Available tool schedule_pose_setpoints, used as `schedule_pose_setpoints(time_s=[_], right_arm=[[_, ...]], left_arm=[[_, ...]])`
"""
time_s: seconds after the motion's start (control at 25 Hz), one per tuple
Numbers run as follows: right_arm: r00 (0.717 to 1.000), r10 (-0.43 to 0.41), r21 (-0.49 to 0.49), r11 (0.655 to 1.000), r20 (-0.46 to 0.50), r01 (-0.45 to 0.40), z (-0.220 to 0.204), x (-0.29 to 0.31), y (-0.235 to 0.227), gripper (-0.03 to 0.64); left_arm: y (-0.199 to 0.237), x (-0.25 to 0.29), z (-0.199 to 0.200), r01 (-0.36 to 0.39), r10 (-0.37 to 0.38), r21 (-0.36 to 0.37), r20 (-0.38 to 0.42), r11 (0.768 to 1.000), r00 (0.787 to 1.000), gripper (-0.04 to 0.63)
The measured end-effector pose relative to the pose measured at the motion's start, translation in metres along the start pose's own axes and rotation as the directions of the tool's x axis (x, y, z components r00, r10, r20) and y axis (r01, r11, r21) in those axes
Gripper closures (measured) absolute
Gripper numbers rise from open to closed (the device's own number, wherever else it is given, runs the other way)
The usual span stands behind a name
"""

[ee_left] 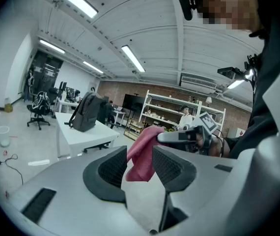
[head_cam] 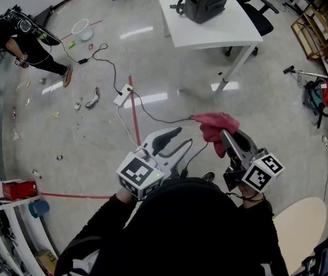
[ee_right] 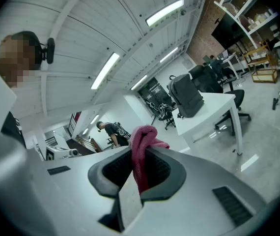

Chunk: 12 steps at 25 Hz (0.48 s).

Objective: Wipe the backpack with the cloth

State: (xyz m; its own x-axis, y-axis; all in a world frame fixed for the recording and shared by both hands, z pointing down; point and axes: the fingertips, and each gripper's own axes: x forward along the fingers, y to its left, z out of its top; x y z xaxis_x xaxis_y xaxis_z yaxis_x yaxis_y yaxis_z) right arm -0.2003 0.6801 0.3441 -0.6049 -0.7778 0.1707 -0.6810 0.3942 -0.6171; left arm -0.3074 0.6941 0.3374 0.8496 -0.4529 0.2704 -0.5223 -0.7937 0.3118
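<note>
Holding the cloth is your right claw, clenched on the pink folds, with a bunched end standing clear of the jaws. Your left claw stands released and empty; the cloth shows just beyond its jaws, not between the pads. The backpack stands upright on the white desk, well apart from you across the floor. Judgement: cloth secured, wiping not yet begun; the approach to the desk and the entire wipe remain.
</note>
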Motion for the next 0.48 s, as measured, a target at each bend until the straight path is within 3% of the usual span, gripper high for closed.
schedule_pose_setpoints(time_s=[0.16, 0.32, 0.48], right_arm=[[0.99, 0.094, -0.014, 0.996, 0.101, -0.093, 0.031, -0.004, 0.032, 0.555], [0.973, 0.182, -0.012, 0.983, 0.143, -0.183, 0.043, -0.02, 0.052, 0.555], [0.942, 0.303, -0.011, 0.952, 0.146, -0.305, 0.05, -0.033, 0.071, 0.555]], left_arm=[[0.004, 0.01, 0.022, 0.037, -0.041, 0.076, 0.059, 0.996, 0.997, 0.384], [-0.019, 0.016, 0.04, 0.093, -0.106, 0.133, 0.097, 0.987, 0.99, 0.326], [-0.055, 0.026, 0.047, 0.157, -0.181, 0.291, 0.057, 0.944, 0.982, 0.289]])
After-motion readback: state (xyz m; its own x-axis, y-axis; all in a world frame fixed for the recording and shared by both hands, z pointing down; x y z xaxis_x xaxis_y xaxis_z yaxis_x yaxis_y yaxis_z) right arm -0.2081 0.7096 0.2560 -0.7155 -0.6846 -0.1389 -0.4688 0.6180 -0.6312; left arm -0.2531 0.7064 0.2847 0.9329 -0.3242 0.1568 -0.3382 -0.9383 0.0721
